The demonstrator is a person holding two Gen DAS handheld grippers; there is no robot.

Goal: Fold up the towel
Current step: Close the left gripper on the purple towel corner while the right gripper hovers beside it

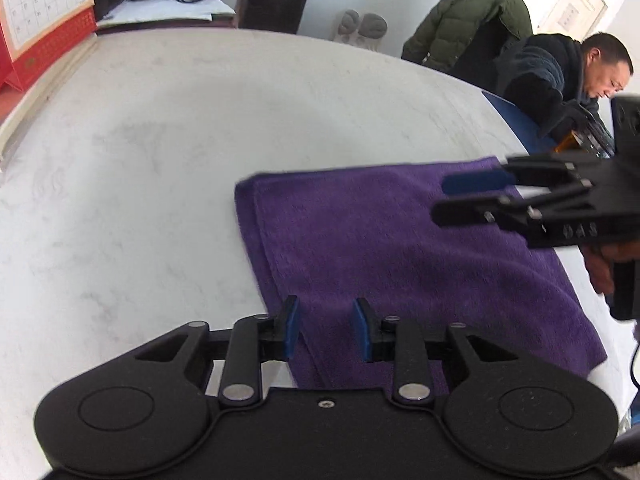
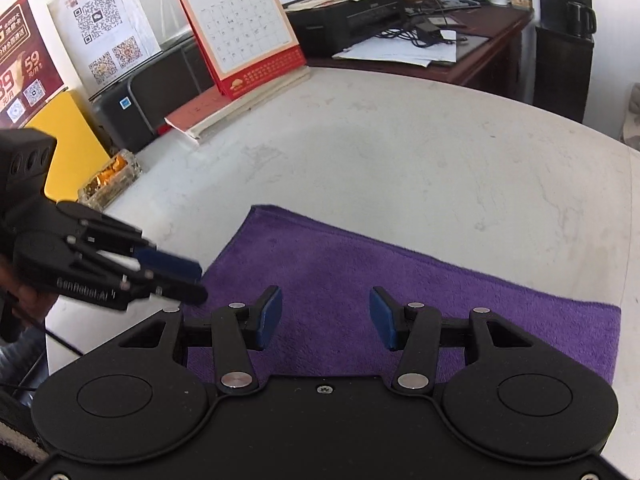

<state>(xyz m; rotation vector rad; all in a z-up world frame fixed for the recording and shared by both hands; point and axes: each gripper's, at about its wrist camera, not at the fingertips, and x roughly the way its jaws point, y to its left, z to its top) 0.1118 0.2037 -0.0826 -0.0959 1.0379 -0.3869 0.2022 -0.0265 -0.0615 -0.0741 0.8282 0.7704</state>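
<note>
Purple towel (image 1: 400, 248) folded, lying flat on white counter (image 1: 160, 160). Left claw (image 1: 326, 328) above towel's near edge, jaws parted, nothing gripped. Right claw (image 2: 324, 316) above towel, jaws wider apart, empty. Desk calendar (image 2: 244, 28) at counter's far edge, well apart from towel.

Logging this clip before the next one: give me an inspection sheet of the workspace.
Surface: pale marbled table, faint stains.
Job's things: purple towel, folded, flat on the table.
Clutter: desk calendar, glass dish, stacked books at the table's far edge.
Claws: left claw and right claw both open above the towel, nothing held.
Cables: tangle on the side desk.
Surroundings: printer, person seated.
</note>
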